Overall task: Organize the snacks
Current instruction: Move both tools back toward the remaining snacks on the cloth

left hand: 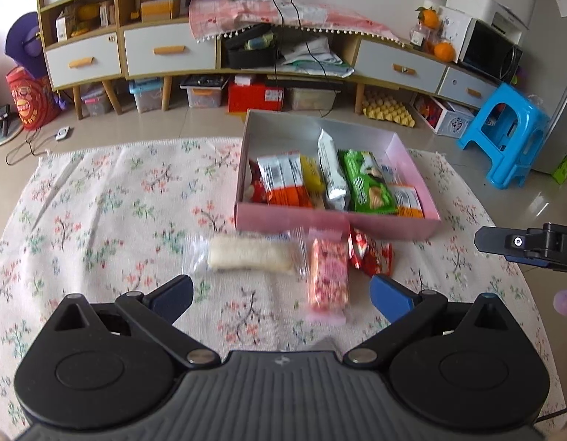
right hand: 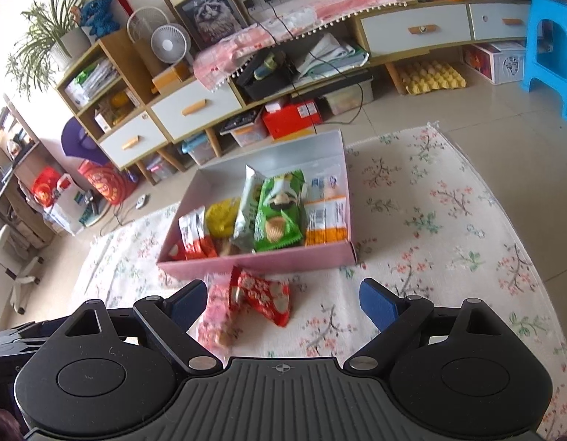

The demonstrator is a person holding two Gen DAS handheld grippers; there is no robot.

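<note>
Left wrist view: the left gripper (left hand: 281,296) hangs spread wide and empty above a floral cloth (left hand: 99,220); a white rice-cracker packet (left hand: 248,255), a pink speckled bar (left hand: 328,281) and a red wrapped candy (left hand: 371,255) lie just before the shallow pink cardboard box (left hand: 335,222) of snacks. Right wrist view: the right gripper (right hand: 283,303), likewise released, holds nothing over the red candy.

No wording can be read anywhere. The white-and-orange foil snack packet (right hand: 325,217) in the pink cardboard box (right hand: 261,262) bears a barcode with unreadable bars and print, and the green crisp packet (right hand: 278,217) shows only blurred lettering.
</note>
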